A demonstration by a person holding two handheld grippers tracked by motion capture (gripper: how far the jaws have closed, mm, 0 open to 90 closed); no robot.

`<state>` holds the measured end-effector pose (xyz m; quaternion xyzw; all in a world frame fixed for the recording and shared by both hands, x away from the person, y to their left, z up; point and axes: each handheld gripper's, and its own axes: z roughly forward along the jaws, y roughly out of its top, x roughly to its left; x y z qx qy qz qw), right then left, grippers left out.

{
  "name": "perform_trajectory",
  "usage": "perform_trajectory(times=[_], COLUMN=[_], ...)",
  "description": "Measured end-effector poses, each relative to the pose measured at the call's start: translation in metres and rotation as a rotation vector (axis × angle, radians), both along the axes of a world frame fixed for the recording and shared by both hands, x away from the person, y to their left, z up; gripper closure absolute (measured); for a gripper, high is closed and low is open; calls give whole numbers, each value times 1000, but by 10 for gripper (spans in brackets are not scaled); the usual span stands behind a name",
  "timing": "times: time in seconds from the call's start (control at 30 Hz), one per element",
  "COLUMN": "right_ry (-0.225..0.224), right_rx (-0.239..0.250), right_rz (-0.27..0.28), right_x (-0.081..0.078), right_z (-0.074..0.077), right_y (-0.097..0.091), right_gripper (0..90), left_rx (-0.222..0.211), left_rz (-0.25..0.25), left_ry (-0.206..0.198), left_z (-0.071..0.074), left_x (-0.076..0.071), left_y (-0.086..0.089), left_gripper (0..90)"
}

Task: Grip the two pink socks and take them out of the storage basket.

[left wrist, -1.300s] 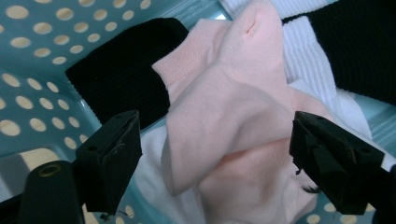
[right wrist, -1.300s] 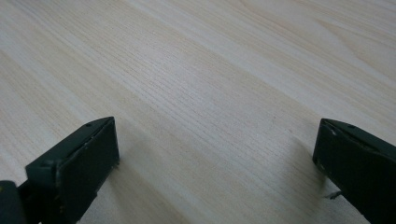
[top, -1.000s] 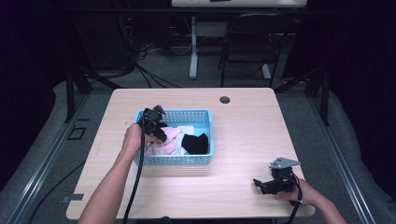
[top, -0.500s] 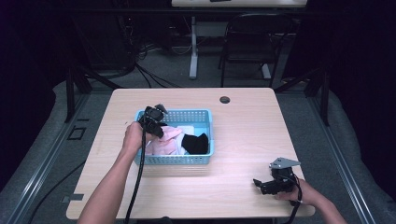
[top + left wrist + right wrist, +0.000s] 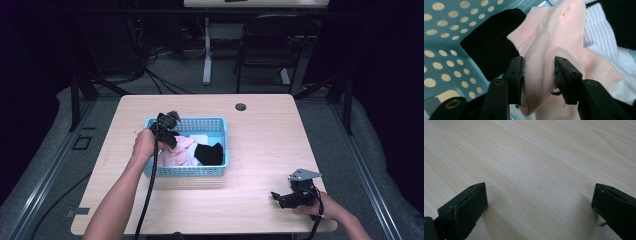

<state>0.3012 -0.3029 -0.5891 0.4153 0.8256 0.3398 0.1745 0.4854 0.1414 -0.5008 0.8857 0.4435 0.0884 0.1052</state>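
Left gripper (image 5: 167, 131) sat over the left end of the pale blue perforated plastic basket (image 5: 215, 124), held in the person's left hand (image 5: 144, 145). High view gave no read on its jaws; the left gripper view (image 5: 537, 75) did: both black jaws stood either side of a fold of the pale pink knitted sock (image 5: 554, 50), pads against the cloth, so it was grasping the sock, and the jaws had just been opening a little with the sock between them. The sock lay inside the basket, on top of the pile, its cuff next to a black ribbed sock (image 5: 489, 47); a white ribbed sock (image 5: 599, 35) showed under and beside it. The high view showed the pink sock (image 5: 180, 152) in the basket's middle, with a black sock (image 5: 209, 153) to its right.

Right gripper (image 5: 287, 198) rested near the table's front right corner, well apart from the basket, in the person's right hand (image 5: 320, 205). In the right gripper view (image 5: 539, 207) its jaws were released, spread wide, bare wood between them.

Light wooden table (image 5: 265, 135), rounded corners, round dark cable grommet (image 5: 241, 106) near the far edge. Dark room, grey floor, a black chair (image 5: 272, 47) and cables behind the table. The basket's wall hemmed in the left gripper.
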Motion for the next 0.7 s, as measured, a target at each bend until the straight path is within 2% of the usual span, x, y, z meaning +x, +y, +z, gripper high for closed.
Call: perform_trajectory(times=[0.1,0.2,0.23,0.4,0.5,0.57,0.63,0.7], right_ry=[0,0,0,0,-1,0,-1,-1], right_rx=[0,0,1,0,0,0,-1,-1], right_rz=[0,0,-1,0,-1,1,-1,-1], right_x=[0,0,0,0,0,0,0,0], right_z=[0,0,0,0,0,0,0,0], right_y=[0,0,0,0,0,0,0,0], right_gripper=[0,0,0,0,0,0,0,0], left_rx=[3,14,18,23,3,5,0,-20], left_rz=[-2,-18,-24,-39,-37,-44,-42,-45], left_ry=[-2,-2,-15,-32,-54,-64,-61,-59], left_z=[-2,-3,-3,0,9,14,17,26], left_x=[3,4,5,6,6,5,4,2], left_y=[-2,-5,-8,-13,-14,-14,-15,-14], left_gripper=[516,654,689,760,780,782,782,782])
